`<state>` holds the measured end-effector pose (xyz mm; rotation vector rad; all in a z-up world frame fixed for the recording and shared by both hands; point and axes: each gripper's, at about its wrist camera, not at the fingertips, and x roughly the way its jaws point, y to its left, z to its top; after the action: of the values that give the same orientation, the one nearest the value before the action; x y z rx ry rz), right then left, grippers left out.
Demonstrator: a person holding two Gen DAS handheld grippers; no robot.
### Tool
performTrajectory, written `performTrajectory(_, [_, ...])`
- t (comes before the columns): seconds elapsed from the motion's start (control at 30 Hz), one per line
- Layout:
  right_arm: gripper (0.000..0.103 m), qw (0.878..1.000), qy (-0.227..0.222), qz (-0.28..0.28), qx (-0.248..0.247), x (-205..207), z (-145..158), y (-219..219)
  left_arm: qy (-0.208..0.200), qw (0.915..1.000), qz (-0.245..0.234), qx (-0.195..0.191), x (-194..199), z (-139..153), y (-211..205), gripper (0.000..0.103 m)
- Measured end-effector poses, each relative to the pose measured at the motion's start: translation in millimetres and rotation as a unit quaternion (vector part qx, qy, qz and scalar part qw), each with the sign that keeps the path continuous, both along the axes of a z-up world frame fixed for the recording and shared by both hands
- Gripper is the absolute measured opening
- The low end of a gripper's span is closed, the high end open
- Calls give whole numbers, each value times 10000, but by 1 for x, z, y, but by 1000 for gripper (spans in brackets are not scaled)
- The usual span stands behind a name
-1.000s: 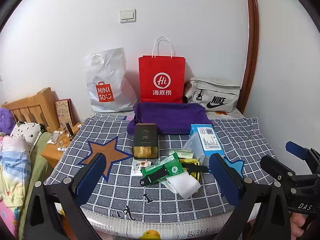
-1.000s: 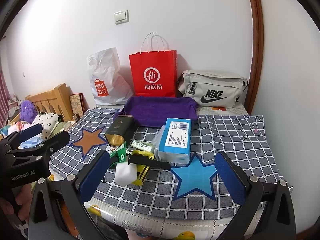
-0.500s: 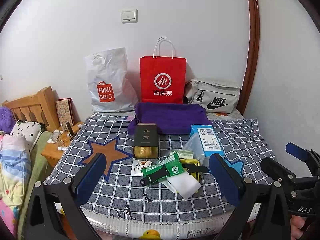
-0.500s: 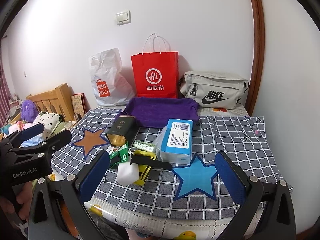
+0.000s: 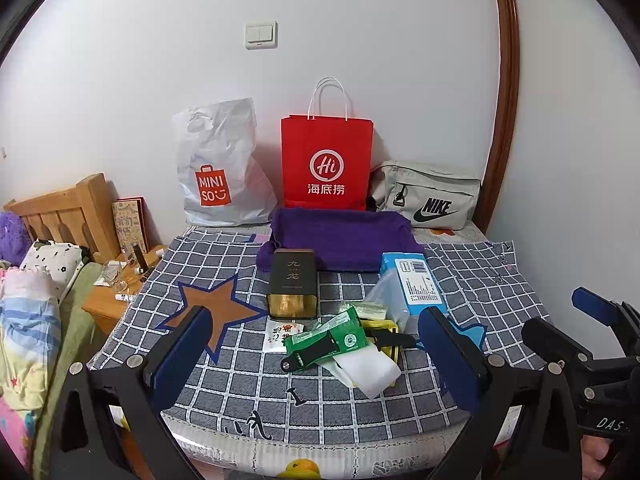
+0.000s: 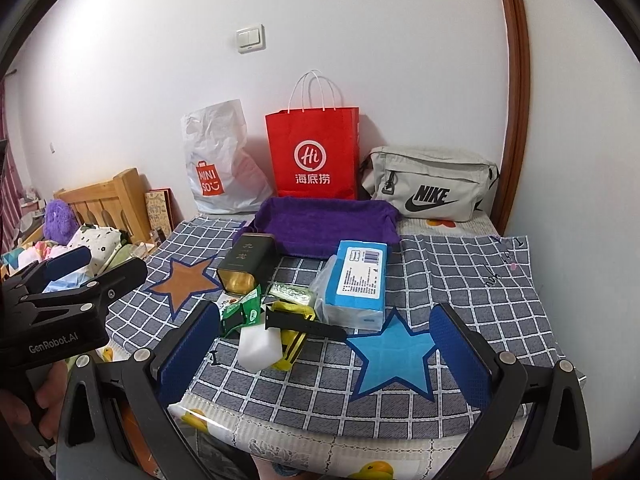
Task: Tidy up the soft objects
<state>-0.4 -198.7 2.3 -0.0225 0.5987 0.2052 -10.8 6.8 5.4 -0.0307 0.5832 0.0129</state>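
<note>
Both tools hover off the near edge of the bench, each with its blue pads spread wide and nothing between them: left tool [image 5: 316, 354], right tool [image 6: 324, 354].

The things to be sorted lie in a heap near the middle of the bench [image 5: 500, 280], toward the near edge. A white pack [image 5: 366, 368] lies nearest, partly under a green packet [image 5: 340, 336] crossed by a black strap [image 5: 310, 354]. A yellow packet [image 6: 292, 338] and a blue tissue pack [image 6: 358, 280] lie on the right side of the heap. A dark tin [image 5: 294, 282] lies on its side at the heap's far-left end.

Risks, as judged: the items overlap, so closing on one may drag its neighbour or snag the strap; a soft pack may crumple or slip from the pads; the tin may roll or slide if nudged.

Containers stand along the far edge:
- a purple cloth tray [image 5: 340, 236], just behind the heap, nothing visible inside;
- a white plastic bag [image 5: 218, 168], toward the left;
- a red paper bag [image 5: 326, 164], in the middle;
- a grey waist bag [image 5: 428, 196], toward the right.

The contents of the three bags cannot be seen.
</note>
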Motion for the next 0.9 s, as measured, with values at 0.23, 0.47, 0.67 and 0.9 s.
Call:
performTrajectory(0.23, [103,10000,-20,6,15,-2,2,0,-1,10000,5,-5,-1,1,1,103])
performTrajectory(0.47, [103,10000,-53,32,4,-5,3,3,-10,10000,21,5,-2,4,1,103])
performTrajectory(0.67, [103,9999,-88,54,7,-9,4,3,-12,10000,18,5,-2,4,1,103])
performTrajectory(0.9, [103,9999,-114,70,18,-10,4,3,-20,10000,20,6,-3,6,1,103])
